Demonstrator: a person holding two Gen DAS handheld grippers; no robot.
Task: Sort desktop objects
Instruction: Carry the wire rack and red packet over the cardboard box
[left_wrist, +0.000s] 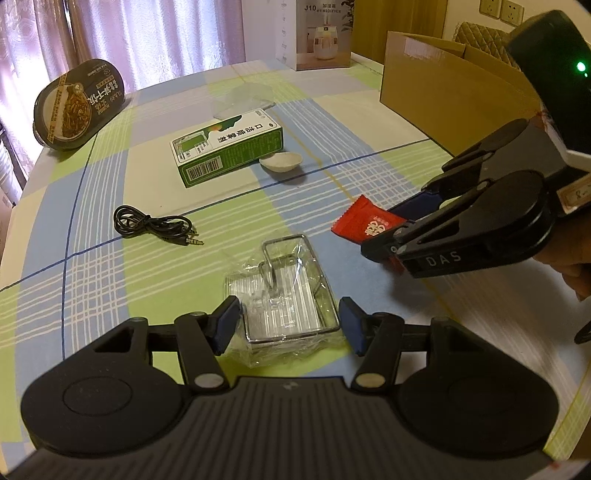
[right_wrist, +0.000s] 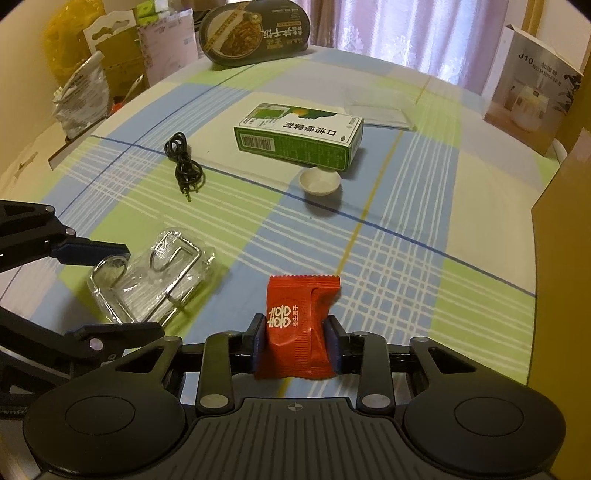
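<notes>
My right gripper (right_wrist: 296, 341) is shut on a red candy packet (right_wrist: 301, 325), held just above the checked tablecloth; the left wrist view shows the same red packet (left_wrist: 364, 223) sticking out of that gripper (left_wrist: 391, 236). My left gripper (left_wrist: 289, 323) is open, its blue pads on either side of a clear plastic pack with a metal wire hook (left_wrist: 286, 291), not pressing it. The same pack (right_wrist: 155, 273) lies between the left fingers (right_wrist: 88, 253) in the right wrist view. On the table lie a green box (left_wrist: 229, 147), a small white dish (left_wrist: 280, 162) and a black audio cable (left_wrist: 151, 223).
A dark instant-noodle tub (left_wrist: 70, 110) leans at the far left table edge. An open cardboard box (left_wrist: 447, 88) stands at the right, a white humidifier box (left_wrist: 314, 33) behind. A clear plastic lid (right_wrist: 380, 107) lies beyond the green box. Bags and cartons (right_wrist: 96, 70) crowd the left side.
</notes>
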